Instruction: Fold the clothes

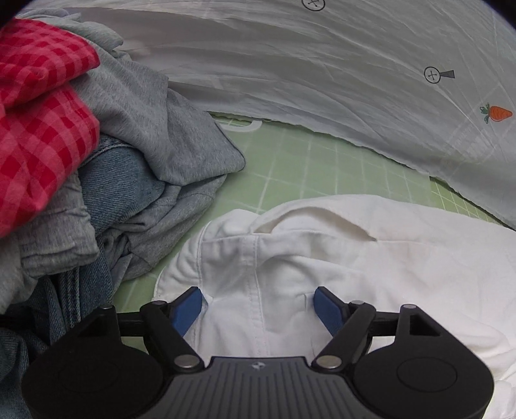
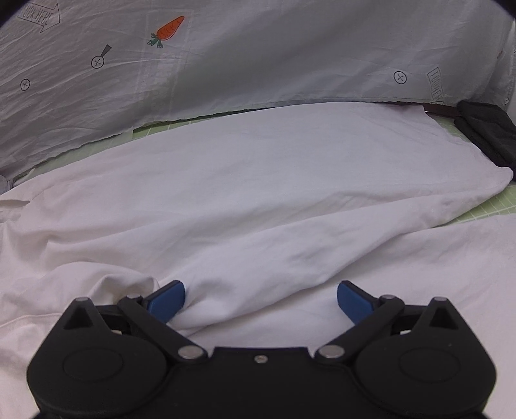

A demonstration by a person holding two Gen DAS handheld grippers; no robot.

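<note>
White garment (image 2: 258, 199) lies spread on the green gridded mat (image 1: 322, 167) covering the tabletop. Printed sheet (image 2: 258, 58) behind it bears a carrot motif (image 2: 167, 30), crossed-circle marks, and an arrow reading "LOOK HERE" (image 2: 38, 17); a second label at right is illegible. Left hand-held gripper (image 1: 258, 306) stands wide open over the garment's seam, gripping nothing. Right hand-held gripper (image 2: 261, 299) is likewise wide open, astride a fabric ridge. Heaped clothes (image 1: 96, 161) lie left.

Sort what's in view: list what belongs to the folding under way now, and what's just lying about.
In the job:
white garment, spread on the green mat
left gripper, open over it
right gripper, open over it

Lying about:
red checked cloth
grey garment
denim
printed sheet
black cloth
</note>
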